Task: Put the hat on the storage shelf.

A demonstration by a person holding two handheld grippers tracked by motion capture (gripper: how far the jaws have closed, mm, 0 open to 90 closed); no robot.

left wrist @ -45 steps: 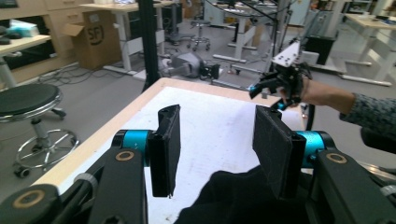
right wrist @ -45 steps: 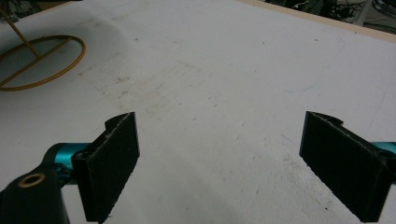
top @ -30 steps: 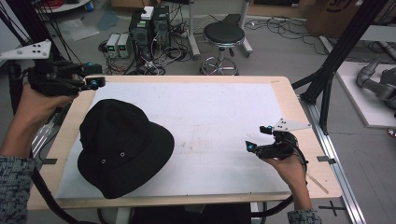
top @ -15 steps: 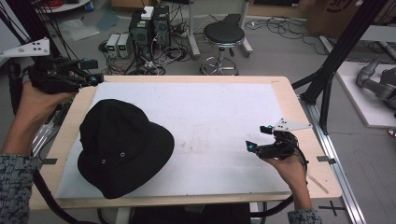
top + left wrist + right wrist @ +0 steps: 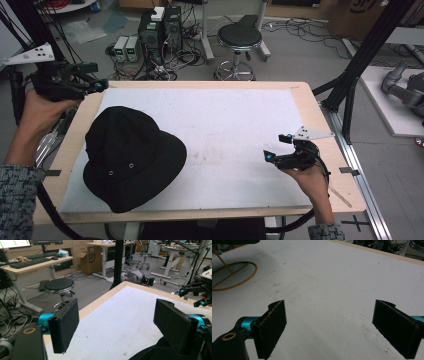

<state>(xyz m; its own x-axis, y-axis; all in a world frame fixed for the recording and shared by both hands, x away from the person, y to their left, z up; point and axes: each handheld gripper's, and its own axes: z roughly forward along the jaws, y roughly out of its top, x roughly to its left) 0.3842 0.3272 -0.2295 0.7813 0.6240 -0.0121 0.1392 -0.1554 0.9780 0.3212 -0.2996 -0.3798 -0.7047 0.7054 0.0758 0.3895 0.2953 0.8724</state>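
Hat, black with a round brim and small metal eyelets, lies flat on the white mat at the near left of the wooden table in the high view. No label or writing can be read on it. The left gripper is held above the table's far left corner, just beyond the hat and clear of it; its jaws have just been opening and nothing is between them. The right gripper rests low over the mat near the right edge, well apart from the hat, jaws spread and empty. Beyond the table stand a black stool and computer boxes among cables.

From the left gripper view, the two black jaws stand wide apart with bare mat between them. A dark edge of the hat shows at the bottom, below the right-hand jaw. The right gripper appears small at the far right edge. A cardboard box on the floor carries the letters "SF". A keyboard lies on a desk at the upper left, and the stool stands beside the table.

From the right gripper view, both jaws are spread wide over the scuffed mat, holding nothing. A yellow wire ring lies on the mat at the upper left; no writing is visible.
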